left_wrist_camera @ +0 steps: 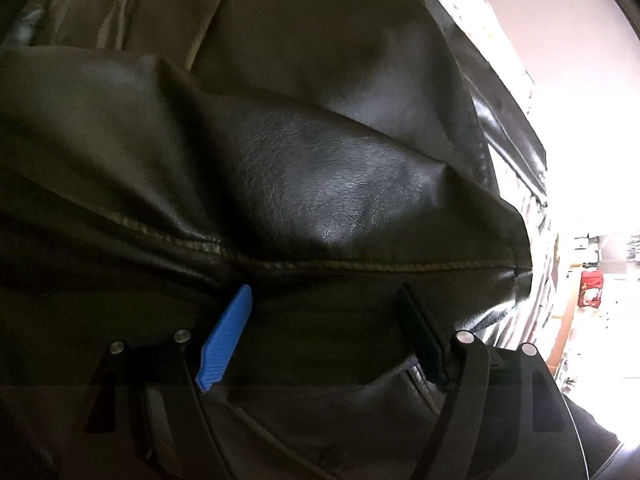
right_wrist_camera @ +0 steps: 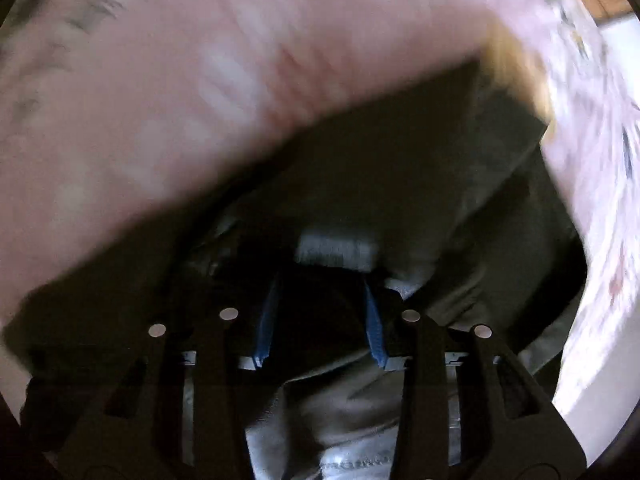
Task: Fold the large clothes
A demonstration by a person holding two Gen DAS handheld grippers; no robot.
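A dark olive-black leather-like jacket (left_wrist_camera: 304, 128) fills the left wrist view, creased, with a stitched seam across it. My left gripper (left_wrist_camera: 326, 296) is open, its fingers spread wide and pressed against the jacket just below the seam; one blue pad (left_wrist_camera: 228, 336) shows. In the right wrist view the same jacket (right_wrist_camera: 400, 184) hangs with its grey lining (right_wrist_camera: 340, 432) showing. My right gripper (right_wrist_camera: 320, 292) has a dark fold of the jacket between its blue pads (right_wrist_camera: 266, 324), which stand some way apart. The view is motion-blurred.
A pink patterned surface (right_wrist_camera: 160, 100) lies under the jacket and also shows at the right of the left wrist view (left_wrist_camera: 560, 40). A bright room with a red object (left_wrist_camera: 590, 290) is at the far right.
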